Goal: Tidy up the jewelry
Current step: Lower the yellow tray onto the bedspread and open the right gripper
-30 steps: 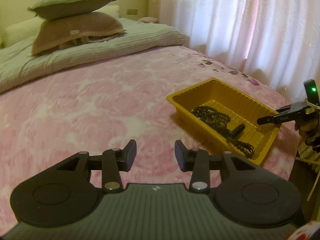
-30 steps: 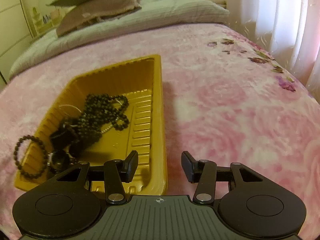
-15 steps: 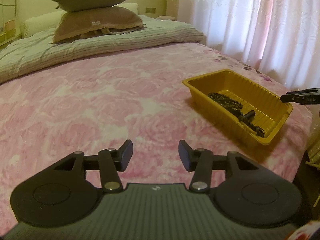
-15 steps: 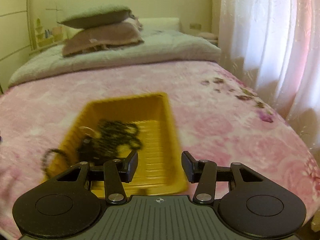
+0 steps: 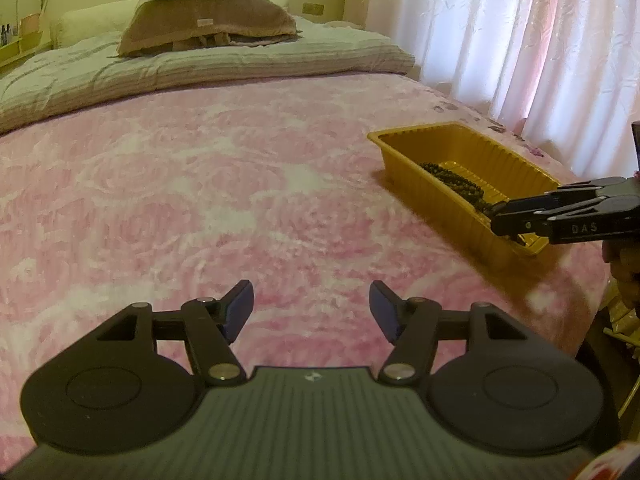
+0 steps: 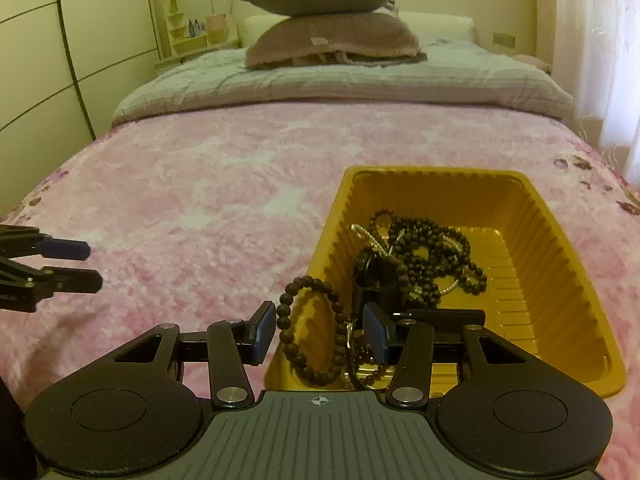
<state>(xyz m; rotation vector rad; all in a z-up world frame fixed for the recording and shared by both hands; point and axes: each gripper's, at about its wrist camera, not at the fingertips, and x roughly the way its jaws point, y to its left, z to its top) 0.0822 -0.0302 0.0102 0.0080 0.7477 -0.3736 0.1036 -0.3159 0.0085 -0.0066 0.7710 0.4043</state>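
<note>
Both grippers open near a yellow tray of beaded jewelry on a pink bed.

Taking the yellow tray [image 6: 556, 264] as the landmark: well to its left, the left gripper [image 5: 311, 312] hangs over the pink bedspread [image 5: 200, 200] with its jaws spread wide and nothing between them. At the tray's near left corner, the right gripper [image 6: 320, 332] is also parted, its fingers either side of a dark bead bracelet [image 6: 310, 332] that hangs over the tray's rim; whether a pad touches the beads cannot be told. Inside the tray, toward its left half, lies a tangled black bead necklace [image 6: 432, 256] beside a small black object [image 6: 378, 276]. Far behind the tray, two stacked pillows [image 6: 328, 28] sit at the head of the bed. To its right hangs a white curtain [image 5: 520, 40].
</note>
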